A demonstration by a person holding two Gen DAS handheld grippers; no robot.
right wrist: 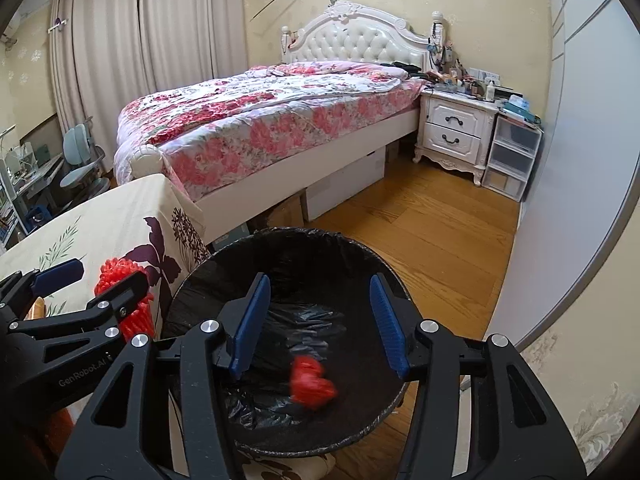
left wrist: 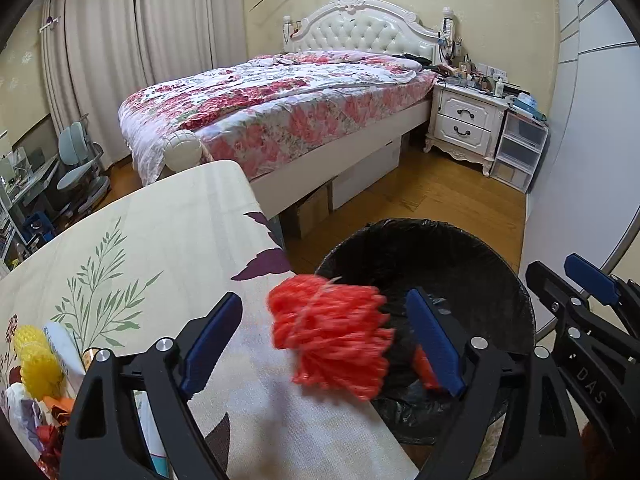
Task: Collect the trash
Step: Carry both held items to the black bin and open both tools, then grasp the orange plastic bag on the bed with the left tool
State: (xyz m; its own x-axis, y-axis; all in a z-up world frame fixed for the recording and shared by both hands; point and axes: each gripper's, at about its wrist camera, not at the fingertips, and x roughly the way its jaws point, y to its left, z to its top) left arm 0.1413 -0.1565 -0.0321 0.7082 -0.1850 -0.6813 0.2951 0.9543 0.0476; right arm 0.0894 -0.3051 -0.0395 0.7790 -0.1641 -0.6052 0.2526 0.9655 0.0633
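A red foam net (left wrist: 332, 336) hangs blurred between the wide-apart fingers of my open left gripper (left wrist: 324, 344), at the table's edge beside the bin; neither pad touches it. It also shows in the right wrist view (right wrist: 120, 280) behind the left gripper. The black-lined trash bin (left wrist: 480, 256) stands on the floor next to the table. My right gripper (right wrist: 320, 324) is open over the bin (right wrist: 360, 256). A second red piece (right wrist: 310, 384), blurred, is inside the bin.
More trash lies on the floral tablecloth (left wrist: 160, 240) at lower left: yellow foam nets (left wrist: 36, 360), a white tube (left wrist: 64, 344), shiny wrappers (left wrist: 48, 440). A bed (left wrist: 280, 112), a nightstand (left wrist: 464, 124) and plastic drawers (left wrist: 520, 152) stand behind. A white wardrobe (left wrist: 592, 160) is on the right.
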